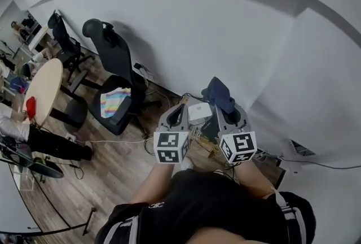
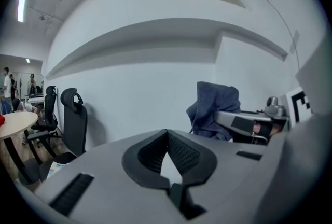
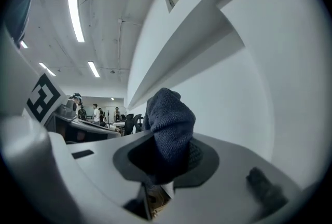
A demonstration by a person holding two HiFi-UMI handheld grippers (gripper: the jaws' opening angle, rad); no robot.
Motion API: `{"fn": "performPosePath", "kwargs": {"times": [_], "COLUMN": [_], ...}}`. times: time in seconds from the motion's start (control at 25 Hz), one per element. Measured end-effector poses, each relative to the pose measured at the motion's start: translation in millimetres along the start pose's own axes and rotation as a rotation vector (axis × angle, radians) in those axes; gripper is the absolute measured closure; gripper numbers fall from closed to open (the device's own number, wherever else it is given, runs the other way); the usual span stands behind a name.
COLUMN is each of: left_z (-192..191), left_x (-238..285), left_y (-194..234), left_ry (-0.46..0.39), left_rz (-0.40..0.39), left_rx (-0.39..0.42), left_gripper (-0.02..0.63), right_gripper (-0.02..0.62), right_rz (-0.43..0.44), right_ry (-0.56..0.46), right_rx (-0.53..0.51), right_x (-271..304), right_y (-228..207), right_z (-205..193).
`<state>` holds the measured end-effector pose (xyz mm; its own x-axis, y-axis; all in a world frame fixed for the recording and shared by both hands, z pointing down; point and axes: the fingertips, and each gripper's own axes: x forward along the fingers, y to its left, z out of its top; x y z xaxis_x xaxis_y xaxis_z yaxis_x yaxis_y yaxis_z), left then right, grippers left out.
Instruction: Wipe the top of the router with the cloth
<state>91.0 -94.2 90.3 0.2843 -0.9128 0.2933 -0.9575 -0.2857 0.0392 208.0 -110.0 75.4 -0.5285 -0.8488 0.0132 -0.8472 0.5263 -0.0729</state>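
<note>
**A:** What is the right claw doing?

**B:** The right claw (image 3: 168,148) is clamped on the cloth (image 3: 168,114). It is a dark blue wad that bulges up out of the jaws, with the white wall (image 3: 249,88) behind it.

**A:** And the left?

**B:** The left claw (image 2: 166,134) has its tips pressed together with nothing between them. Only wall shows through the gap behind the pads.

**A:** Where is the router?

**B:** In the head view the white router (image 1: 199,111) shows between the 2 claws, close to the wall. The cloth sits just to its right and higher in the picture. I cannot tell whether they touch, and what the router rests on is hidden.

**A:** How are the claws held?

**B:** Side by side in front of the person's chest, with the marker cubes toward the head camera. The left gripper view shows the cloth off to its right.

**A:** Anything else around?

**B:** A black chair (image 1: 110,68) stands well to the left on the wood floor (image 1: 113,164). A striped fabric (image 1: 114,100) lies on its seat.
</note>
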Motion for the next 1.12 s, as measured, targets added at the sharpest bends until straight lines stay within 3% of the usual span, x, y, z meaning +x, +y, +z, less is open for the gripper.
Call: {"fn": "performPosePath", "kwargs": {"times": [0.16, 0.48, 1.12], "left_z": [16.7, 36.8, 36.5], "left_x": [-7.2, -4.3, 6.8], "left_y": [-8.8, 8.3, 9.4], "left_ry": [-0.025, -0.052, -0.051], "left_rz": [-0.031, -0.015, -0.014], "left_rx": [-0.032, -0.011, 0.004], "left_gripper": [0.600, 0.601, 0.600], "right_gripper": [0.508, 0.508, 0.508], "right_rz": [0.022, 0.002, 0.034], "right_ry": [-0.046, -0.076, -0.090], "right_rx": [-0.044, -0.003, 0.021], "right_x": [-8.0, 3.4, 11.8], "right_y": [5.7, -0.2, -3.5], "right_z": [31.6, 49.3, 45.9]}}
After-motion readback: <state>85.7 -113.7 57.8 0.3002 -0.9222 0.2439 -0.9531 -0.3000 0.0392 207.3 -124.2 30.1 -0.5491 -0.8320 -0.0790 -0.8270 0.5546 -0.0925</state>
